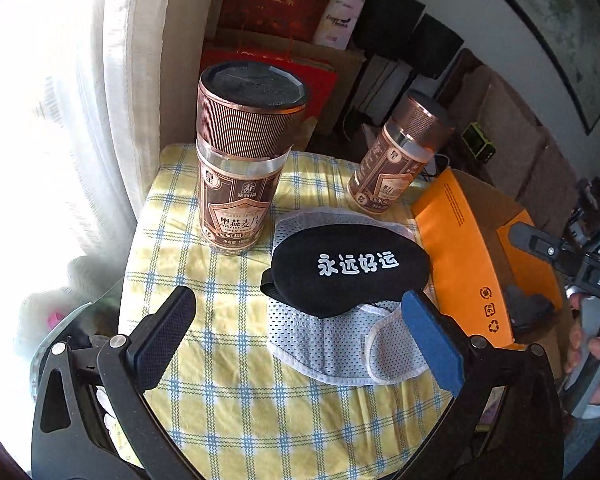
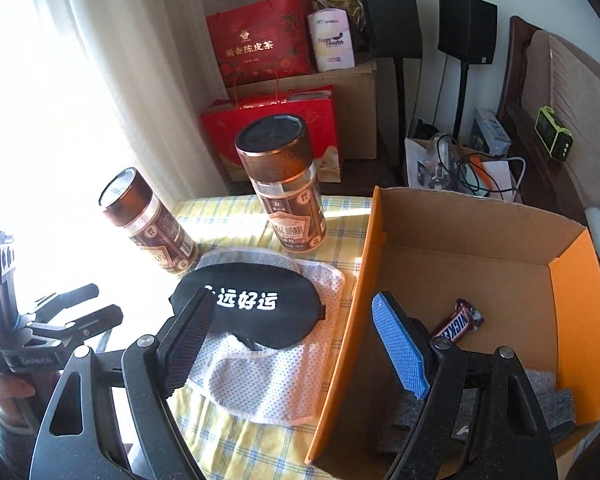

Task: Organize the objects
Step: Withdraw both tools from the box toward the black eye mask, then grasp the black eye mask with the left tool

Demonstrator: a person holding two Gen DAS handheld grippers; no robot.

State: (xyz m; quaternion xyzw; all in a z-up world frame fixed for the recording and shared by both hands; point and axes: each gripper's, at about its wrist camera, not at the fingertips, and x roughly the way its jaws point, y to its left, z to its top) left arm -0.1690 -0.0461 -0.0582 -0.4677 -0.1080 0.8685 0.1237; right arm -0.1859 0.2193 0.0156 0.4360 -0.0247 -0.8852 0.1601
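Left gripper [image 1: 300, 312]: jaws spread wide, nothing between them, held above the checked cloth [image 1: 220, 400]. Right gripper [image 2: 296, 340]: jaws likewise spread and empty, straddling the near wall of the orange cardboard box [image 2: 352, 320], one finger over the cloth side, the blue-padded one over the box interior.

Black eye mask [image 1: 348, 272] with white lettering lies flat just ahead of the left jaws, slightly toward the blue-padded finger. It rests on top of a white mesh fabric piece [image 1: 320, 344], which spreads out beneath it and reaches almost to that finger. Two brown-capped jars stand upright beyond: the larger jar [image 1: 240, 160] ahead of the black-padded finger, the smaller jar [image 1: 396, 160] farther off past the mask. The box sits beside the blue-padded finger's outer side. In the right wrist view it holds a Snickers bar [image 2: 458, 322] and some grey felt-like pads [image 2: 548, 400].

Handling judgement: the mask looks soft, light and limp; it should fold and droop when lifted, no risk of breakage. Best hold is probably a pinch across the padded body near one end, jaws closing from above, shallow enough to avoid catching the mesh underneath. Mesh piece similarly floppy and could drag along. Jars appear rigid and smooth-sided, likely heavier; grasp across the ribbed cap or mid-body.
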